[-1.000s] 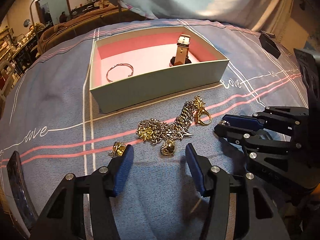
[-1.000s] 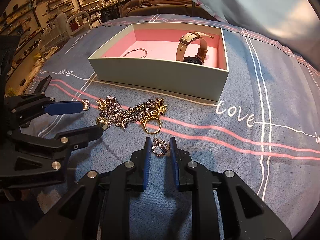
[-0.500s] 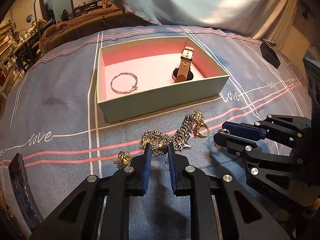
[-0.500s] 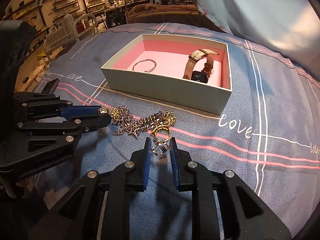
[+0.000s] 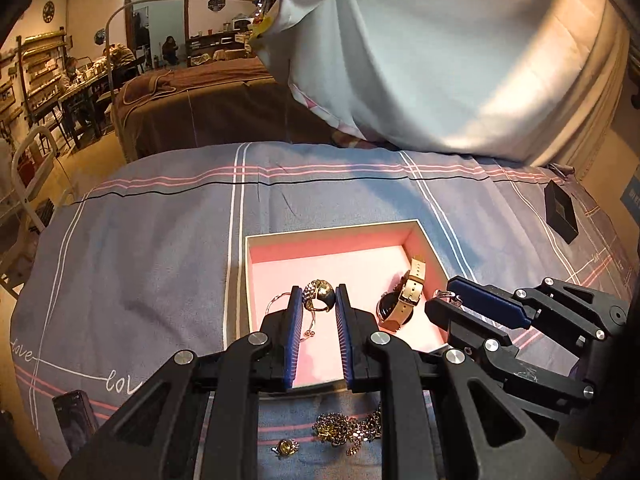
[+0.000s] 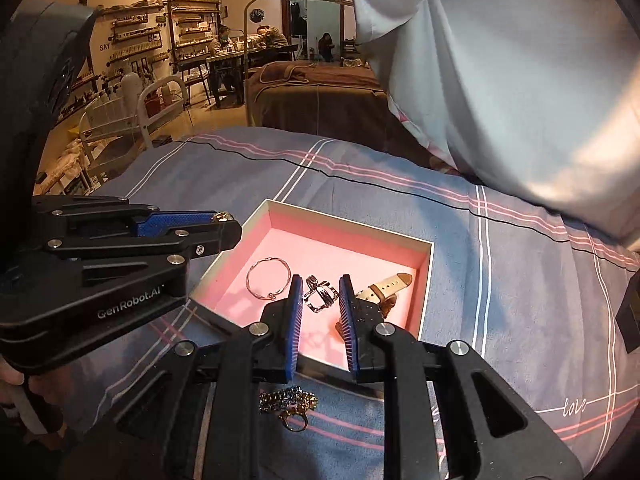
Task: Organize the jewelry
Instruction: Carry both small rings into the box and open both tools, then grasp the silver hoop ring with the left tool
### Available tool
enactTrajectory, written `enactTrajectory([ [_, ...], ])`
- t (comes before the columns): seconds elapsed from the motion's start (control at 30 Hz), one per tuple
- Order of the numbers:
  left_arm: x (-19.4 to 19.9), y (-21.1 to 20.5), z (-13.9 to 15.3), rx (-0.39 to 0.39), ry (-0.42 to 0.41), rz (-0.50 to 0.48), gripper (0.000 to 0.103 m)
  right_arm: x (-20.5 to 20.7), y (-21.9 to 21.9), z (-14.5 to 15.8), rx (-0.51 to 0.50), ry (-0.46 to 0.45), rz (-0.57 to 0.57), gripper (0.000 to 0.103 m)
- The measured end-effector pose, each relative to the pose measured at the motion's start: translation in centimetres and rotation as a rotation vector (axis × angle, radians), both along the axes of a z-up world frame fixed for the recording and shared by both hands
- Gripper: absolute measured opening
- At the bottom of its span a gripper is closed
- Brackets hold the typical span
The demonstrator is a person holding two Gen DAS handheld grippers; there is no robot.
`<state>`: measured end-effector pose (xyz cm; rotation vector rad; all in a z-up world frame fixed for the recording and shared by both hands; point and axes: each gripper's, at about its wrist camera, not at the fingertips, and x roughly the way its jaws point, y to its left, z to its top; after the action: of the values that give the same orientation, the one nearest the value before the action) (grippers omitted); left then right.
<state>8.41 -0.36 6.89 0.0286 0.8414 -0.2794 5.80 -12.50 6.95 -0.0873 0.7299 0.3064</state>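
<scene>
A gold ring (image 5: 319, 295) is clamped between the jaws of the left gripper (image 5: 318, 300), and a silver ring (image 6: 319, 294) between those of the right gripper (image 6: 320, 298), both above the pink-lined box (image 6: 426, 280). Inside are seen a bangle (image 6: 268, 279) and a watch (image 5: 404, 300); chains (image 5: 346, 432) are left on the bedspread (image 5: 140, 264).

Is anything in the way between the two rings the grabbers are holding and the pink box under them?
Nothing visible blocks them. The left gripper holds a gold ring and the right gripper a silver ring, both over the open box. Bare pink floor shows beneath, between the bangle and the watch.
</scene>
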Motion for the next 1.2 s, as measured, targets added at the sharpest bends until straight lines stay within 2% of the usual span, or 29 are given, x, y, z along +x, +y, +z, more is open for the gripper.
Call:
enactTrajectory([
  [0.13, 1.4, -0.1, -1.0, -0.011, 0.037, 0.024, 0.016, 1.8, 0.5, -0.4, -0.019, 0.029, -0.017, 0.019],
  [0.33, 2.4, -0.3, -3.6, -0.022, 0.107, 0.035, 0.016, 3.3, 0.7, -3.0, -0.060, 0.093, -0.039, 0.019],
  [0.73, 2.8, -0.5, -4.1, -0.019, 0.116, 0.033, 0.018, 3.5, 0.4, -4.0, -0.063, 0.105, -0.039, 0.021],
  [0.77, 2.8, -0.4, -4.0, -0.022, 0.118, 0.035, 0.033, 3.4, 0.3, -4.1, -0.073, 0.102, -0.050, 0.027],
  [0.8, 2.8, -0.3, -4.0, -0.028, 0.118, 0.045, 0.046, 3.1, 0.2, -4.0, -0.080, 0.089, -0.059, 0.049],
  [0.83, 2.7, 0.0, -3.7, -0.038, 0.108, 0.060, 0.070, 2.7, 0.1, -3.9, -0.090, 0.072, -0.066, 0.059],
  [0.87, 2.5, 0.3, -3.3, -0.049, 0.091, 0.070, 0.074, 2.3, -0.1, -3.8, -0.094, 0.067, -0.070, 0.059],
  [1.0, 0.7, 1.4, -2.1, -0.037, 0.051, 0.049, 0.077, -0.2, -1.1, -3.9, -0.076, 0.057, -0.076, 0.059],
  [1.03, -0.1, 1.8, -2.1, -0.029, 0.042, 0.050, 0.082, -1.0, -1.3, -4.1, -0.063, 0.060, -0.077, 0.061],
  [1.07, -0.8, 2.3, -2.3, -0.019, 0.037, 0.048, 0.086, -1.9, -1.5, -4.4, -0.045, 0.063, -0.077, 0.062],
  [1.13, -2.5, 3.3, -3.2, 0.013, 0.041, 0.046, 0.086, -3.4, -1.3, -5.5, -0.014, 0.079, -0.058, 0.066],
  [1.2, -3.9, 4.5, -4.5, 0.031, 0.063, 0.062, 0.086, -4.7, -0.3, -6.5, 0.000, 0.077, -0.037, 0.066],
])
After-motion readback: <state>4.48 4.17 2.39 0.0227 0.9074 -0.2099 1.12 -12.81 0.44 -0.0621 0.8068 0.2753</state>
